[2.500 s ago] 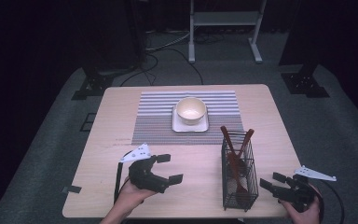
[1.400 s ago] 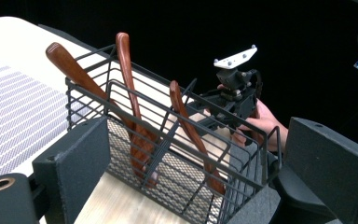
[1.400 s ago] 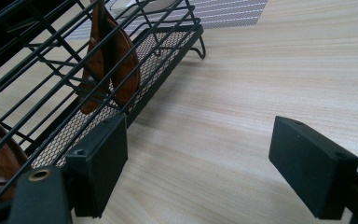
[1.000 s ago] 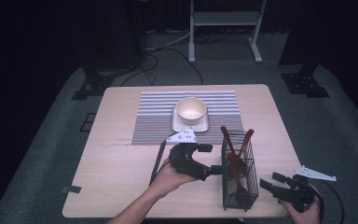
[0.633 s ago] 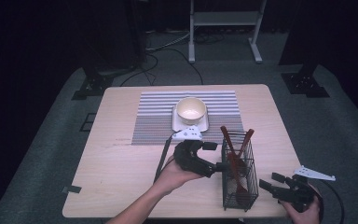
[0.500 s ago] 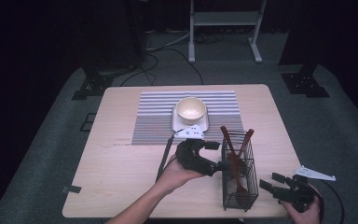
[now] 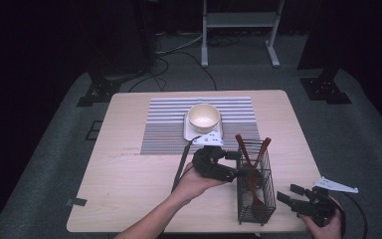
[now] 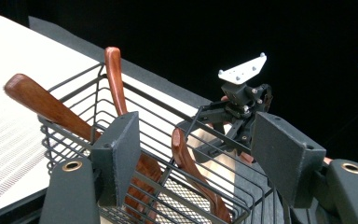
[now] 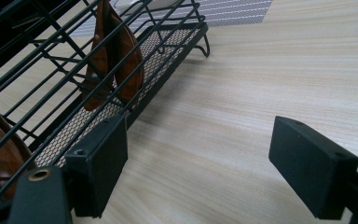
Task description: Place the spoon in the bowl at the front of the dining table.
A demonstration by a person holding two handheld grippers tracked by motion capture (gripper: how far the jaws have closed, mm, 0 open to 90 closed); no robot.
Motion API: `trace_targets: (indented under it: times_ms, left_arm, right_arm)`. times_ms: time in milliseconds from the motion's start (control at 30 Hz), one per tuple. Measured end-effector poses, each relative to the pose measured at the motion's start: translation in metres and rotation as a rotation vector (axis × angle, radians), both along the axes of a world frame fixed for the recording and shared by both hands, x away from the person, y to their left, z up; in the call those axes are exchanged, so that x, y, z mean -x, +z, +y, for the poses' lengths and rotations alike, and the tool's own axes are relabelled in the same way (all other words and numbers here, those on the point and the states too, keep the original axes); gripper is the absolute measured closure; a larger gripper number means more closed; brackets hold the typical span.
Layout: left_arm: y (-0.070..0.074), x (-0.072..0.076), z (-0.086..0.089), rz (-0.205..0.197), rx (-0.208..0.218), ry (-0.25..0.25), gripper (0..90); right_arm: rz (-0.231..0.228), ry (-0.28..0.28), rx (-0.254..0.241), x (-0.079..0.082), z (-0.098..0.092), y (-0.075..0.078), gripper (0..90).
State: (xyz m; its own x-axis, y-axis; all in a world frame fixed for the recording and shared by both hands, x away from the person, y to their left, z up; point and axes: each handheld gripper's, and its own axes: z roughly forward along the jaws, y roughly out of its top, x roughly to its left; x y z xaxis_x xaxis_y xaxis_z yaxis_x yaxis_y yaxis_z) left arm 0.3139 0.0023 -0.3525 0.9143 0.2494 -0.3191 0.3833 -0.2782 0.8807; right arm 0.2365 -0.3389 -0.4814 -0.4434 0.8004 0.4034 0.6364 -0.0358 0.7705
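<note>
A black wire basket stands near the table's front right and holds three wooden utensils. My left gripper is at the basket's left side, open, pointing right over its rim. In the left gripper view the jaws of my left gripper straddle the basket's rim, and one wooden handle rises between them, untouched by either pad. My right gripper rests open at the front right corner, just right of the basket. Its own view shows my right gripper over bare table beside the basket.
A cream bowl sits on a white square plate on a striped placemat at the table's far middle. A black cable trails from the left gripper. The wooden table ends close to the right gripper.
My left gripper has moved from the table's front left rightward and away to the basket's rim, staying open. The right gripper has not moved.
</note>
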Motion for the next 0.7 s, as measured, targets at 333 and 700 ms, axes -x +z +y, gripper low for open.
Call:
trace_targets:
  times_ms: [333,700]
  left_arm:
    - [-0.003,-0.002,-0.009,-0.004,-0.037,-0.006,43.4]
    - [-0.005,-0.003,-0.012,-0.011,-0.057,0.003,66.8]
  right_arm:
    - [-0.005,-0.004,-0.001,0.0,0.0,0.001,18.3]
    - [-0.005,-0.004,-0.004,0.0,0.0,0.001,18.3]
